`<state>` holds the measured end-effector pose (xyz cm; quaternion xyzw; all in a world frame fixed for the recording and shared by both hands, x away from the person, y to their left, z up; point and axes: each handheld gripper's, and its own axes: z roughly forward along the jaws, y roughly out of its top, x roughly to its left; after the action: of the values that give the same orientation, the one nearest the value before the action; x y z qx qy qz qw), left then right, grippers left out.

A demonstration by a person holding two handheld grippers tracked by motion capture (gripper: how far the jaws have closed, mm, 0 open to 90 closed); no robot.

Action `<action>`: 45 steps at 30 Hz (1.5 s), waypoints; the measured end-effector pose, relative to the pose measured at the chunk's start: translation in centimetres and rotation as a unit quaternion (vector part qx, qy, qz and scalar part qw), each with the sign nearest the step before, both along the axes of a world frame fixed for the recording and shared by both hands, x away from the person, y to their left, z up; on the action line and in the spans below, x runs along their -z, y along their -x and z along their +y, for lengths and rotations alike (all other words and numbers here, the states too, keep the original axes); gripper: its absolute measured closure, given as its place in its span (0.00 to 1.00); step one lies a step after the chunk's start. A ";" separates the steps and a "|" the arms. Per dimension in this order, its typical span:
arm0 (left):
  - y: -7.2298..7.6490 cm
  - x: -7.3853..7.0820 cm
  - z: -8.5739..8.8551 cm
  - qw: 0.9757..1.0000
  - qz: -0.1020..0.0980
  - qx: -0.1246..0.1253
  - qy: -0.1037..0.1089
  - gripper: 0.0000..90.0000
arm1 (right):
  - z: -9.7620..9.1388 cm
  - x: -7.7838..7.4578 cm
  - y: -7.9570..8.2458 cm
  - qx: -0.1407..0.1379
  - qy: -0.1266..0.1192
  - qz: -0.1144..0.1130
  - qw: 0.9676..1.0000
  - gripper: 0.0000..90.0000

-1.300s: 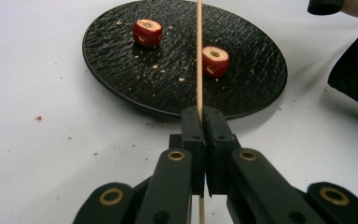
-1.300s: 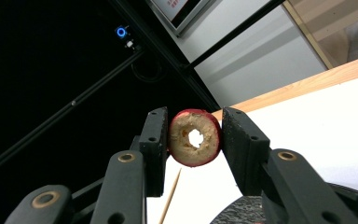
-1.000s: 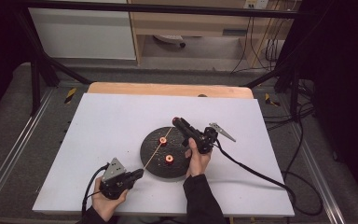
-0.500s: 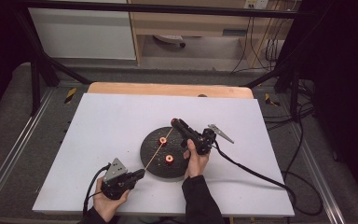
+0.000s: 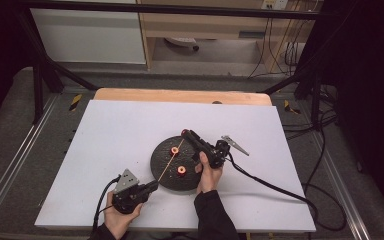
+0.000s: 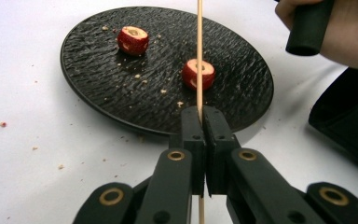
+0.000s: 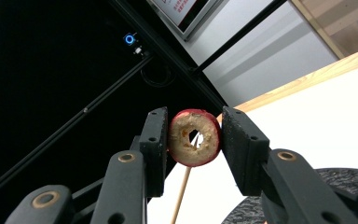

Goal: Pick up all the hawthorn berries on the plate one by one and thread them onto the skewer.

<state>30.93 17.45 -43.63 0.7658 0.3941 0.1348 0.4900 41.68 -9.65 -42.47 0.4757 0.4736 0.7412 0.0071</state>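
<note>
My left gripper [image 5: 149, 187] is shut on the lower end of a thin wooden skewer [image 6: 199, 56], near the table's front edge. The skewer slants up over a black plate [image 5: 162, 167]. Two red ring slices [image 6: 133, 39] [image 6: 199, 74] lie on the plate. My right gripper [image 5: 186, 134] hovers over the plate's far rim, shut on a third red-skinned ring slice [image 7: 195, 138]. In the right gripper view, the skewer [image 7: 182, 191] rises behind this slice and its tip shows through the slice's hole.
The plate sits mid-table on a white tabletop [image 5: 110, 135] scattered with small crumbs. A wooden strip [image 5: 180, 95] edges the far side. A cable [image 5: 275, 187] trails right from the right gripper. Black frame posts stand around the table.
The right gripper with its slice has shifted slightly left and down toward the skewer's tip. The left gripper and skewer have kept still.
</note>
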 end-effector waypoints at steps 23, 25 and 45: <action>-2.5 -2.5 -2.7 1.000 -0.005 -0.006 0.007 0.98 | 0.3 0.1 1.1 -0.024 0.004 0.009 1.000 0.70; -2.8 -2.7 -2.9 1.000 -0.003 -0.004 0.011 0.98 | 0.3 0.2 1.3 -0.027 0.006 0.010 1.000 0.70; -5.1 -3.8 -4.5 1.000 -0.012 0.000 0.000 0.98 | 0.7 0.9 2.4 -0.049 0.044 0.014 0.998 0.69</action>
<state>35.99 12.91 -39.80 0.7640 0.3885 0.1439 0.4947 39.24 -8.92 -43.39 0.4619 0.5285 0.7121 -0.0149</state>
